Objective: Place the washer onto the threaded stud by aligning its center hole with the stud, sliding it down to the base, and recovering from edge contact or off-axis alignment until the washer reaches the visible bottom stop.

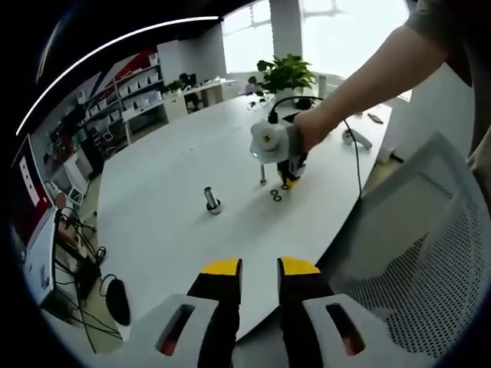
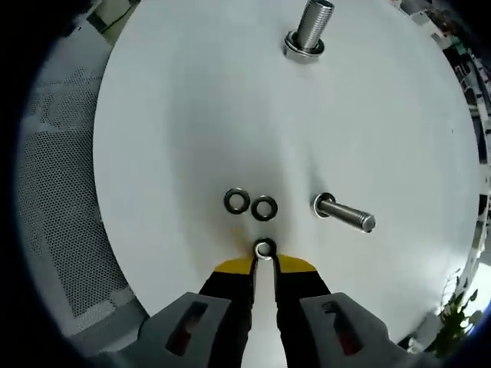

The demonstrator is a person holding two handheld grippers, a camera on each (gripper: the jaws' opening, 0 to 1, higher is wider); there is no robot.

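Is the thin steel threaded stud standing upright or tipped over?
Upright: the thin steel threaded stud stands on its flanged base on the white table, and also in the left gripper view.

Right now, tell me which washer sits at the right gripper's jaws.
The washer at the tips of the right gripper, apparently pinched. The other two washers lie side by side farther out on the table.

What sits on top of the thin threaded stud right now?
Nothing is threaded over the thin stud; its shaft is bare above a ring at its base. The right claw pinches a washer at the table; two more washers lie loose.
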